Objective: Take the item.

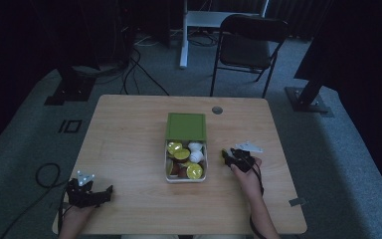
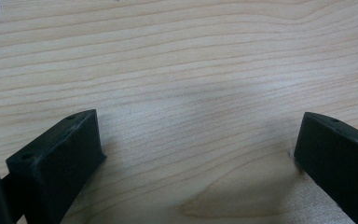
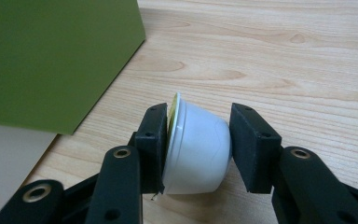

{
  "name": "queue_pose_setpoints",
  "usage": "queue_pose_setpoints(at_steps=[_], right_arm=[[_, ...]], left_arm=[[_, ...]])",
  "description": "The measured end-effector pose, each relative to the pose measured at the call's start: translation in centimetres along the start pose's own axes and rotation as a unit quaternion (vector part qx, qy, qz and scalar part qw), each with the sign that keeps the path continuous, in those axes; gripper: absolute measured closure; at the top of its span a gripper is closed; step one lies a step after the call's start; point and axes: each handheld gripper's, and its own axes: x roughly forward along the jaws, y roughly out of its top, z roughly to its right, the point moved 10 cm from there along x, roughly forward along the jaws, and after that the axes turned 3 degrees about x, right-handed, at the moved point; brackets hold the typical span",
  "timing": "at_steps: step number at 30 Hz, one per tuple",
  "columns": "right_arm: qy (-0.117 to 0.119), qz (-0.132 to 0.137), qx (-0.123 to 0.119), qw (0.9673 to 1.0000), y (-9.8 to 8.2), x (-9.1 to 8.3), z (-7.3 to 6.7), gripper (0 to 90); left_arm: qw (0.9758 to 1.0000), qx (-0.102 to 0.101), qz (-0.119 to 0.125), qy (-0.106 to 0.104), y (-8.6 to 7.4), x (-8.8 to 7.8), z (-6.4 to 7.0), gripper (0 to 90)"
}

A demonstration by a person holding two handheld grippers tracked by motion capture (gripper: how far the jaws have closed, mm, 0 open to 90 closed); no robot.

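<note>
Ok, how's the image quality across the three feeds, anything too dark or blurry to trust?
High view: dim and underexposed, room behind nearly black, the box of capsules still readable. Left gripper view: evenly lit table, near jaws soft. Right gripper view: bright, the white capsule in the right claw sharp, no glare; green lid slightly soft.

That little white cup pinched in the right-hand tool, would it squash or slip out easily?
The white capsule is clamped lid-to-base in the right gripper. Its thin, plastic-looking wall would probably dent under a hard squeeze. The glossy, tapered body could slip. It looks light, and set down on its side it would likely roll in a curve.
</note>
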Motion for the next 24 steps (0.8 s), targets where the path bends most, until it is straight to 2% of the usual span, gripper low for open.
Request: queue_pose_setpoints(at_steps=[3,7,11,14,18,24], right_arm=[[0.007,-0.005,0.002,1.0000,-0.02,-0.03,-0.05,57.0],[0.003,-0.003,0.005,1.0000,0.06,0.01,0.28,55.8],[0.002,-0.018,0.008,0.9998,-0.25,0.09,0.33,53.1],[0.011,-0.023,0.017,0.9995,-0.42,0.15,0.21,51.4],[0.019,-0.019,0.032,0.9991,-0.25,0.00,0.20,45.8],[0.021,-0.008,0.031,0.9993,0.51,-0.75,0.20,40.2]], left_arm=[[1.0000,0.000,0.000,0.000,0.00,0.00,0.00,0.9],[1.0000,0.000,0.000,0.000,0.00,0.00,0.00,0.9],[1.0000,0.000,0.000,0.000,0.00,0.00,0.00,0.9],[1.0000,0.000,0.000,0.000,0.00,0.00,0.00,0.9],[1.0000,0.000,0.000,0.000,0.00,0.00,0.00,0.9],[1.0000,0.000,0.000,0.000,0.00,0.00,0.00,0.9]])
